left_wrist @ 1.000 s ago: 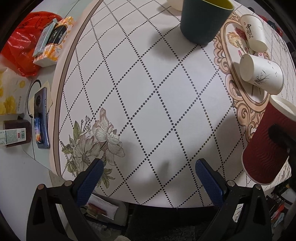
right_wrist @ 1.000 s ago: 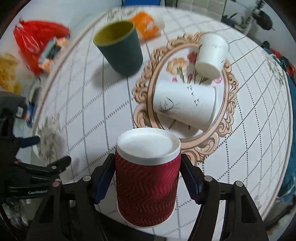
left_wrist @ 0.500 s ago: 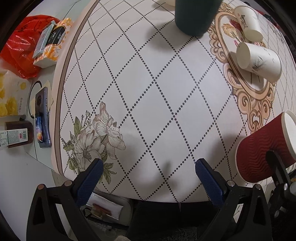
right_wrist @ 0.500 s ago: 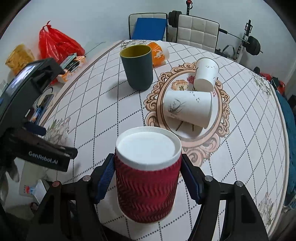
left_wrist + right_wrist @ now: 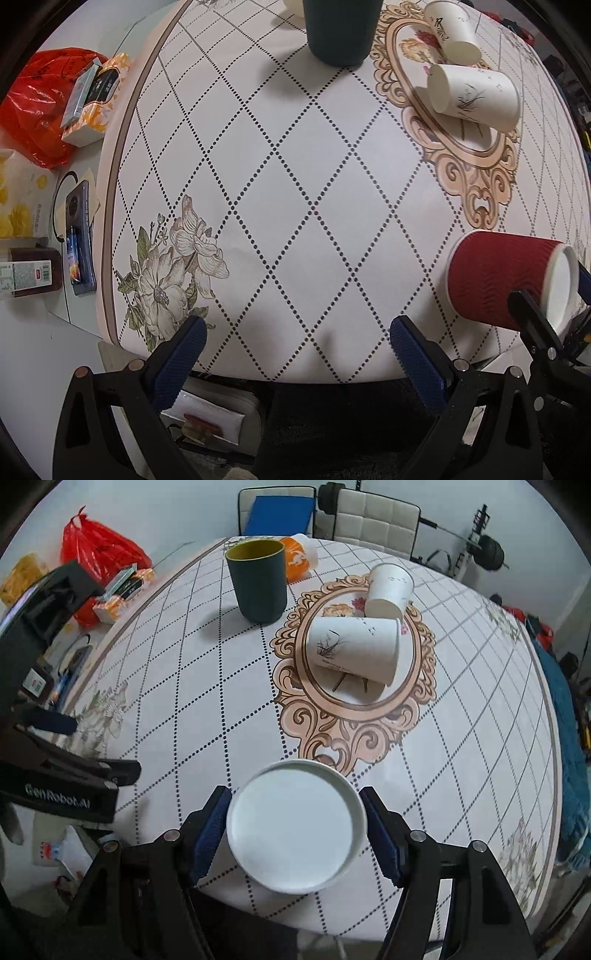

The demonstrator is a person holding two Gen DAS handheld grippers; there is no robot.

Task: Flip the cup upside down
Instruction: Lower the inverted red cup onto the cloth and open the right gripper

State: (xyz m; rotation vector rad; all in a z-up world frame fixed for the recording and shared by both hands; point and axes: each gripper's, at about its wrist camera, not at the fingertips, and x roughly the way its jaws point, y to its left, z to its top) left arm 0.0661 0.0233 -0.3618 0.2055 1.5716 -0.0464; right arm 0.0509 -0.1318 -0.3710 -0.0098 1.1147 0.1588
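The red ripple cup (image 5: 295, 827) is standing upside down near the table's (image 5: 295, 177) front edge, its white base facing up, between the two blue pads of the right gripper (image 5: 295, 829). Those jaws are easing apart around it; a sliver of gap seems to be showing at each pad, though the left one is so close I cannot tell for sure. In the left wrist view the same cup's ridged red wall is showing at the right edge.

Further back, a dark green cup (image 5: 258, 583) with a yellow inside is standing upright, and I cannot tell whether anything is in it. Behind it an orange-and-white cup (image 5: 299, 559) is lying on its side. On the ornate oval print two white paper cups are lying tipped over: the larger one (image 5: 354, 650) nearer, the smaller one (image 5: 388, 590) beyond and touching it. Whether anything is inside them is not showing.

The right gripper is pointing steeply down over the red cup. The left gripper (image 5: 295, 347) is pointing straight down over the table's front edge, beside the flower print (image 5: 173, 266), its jaws spread wide with nothing between them
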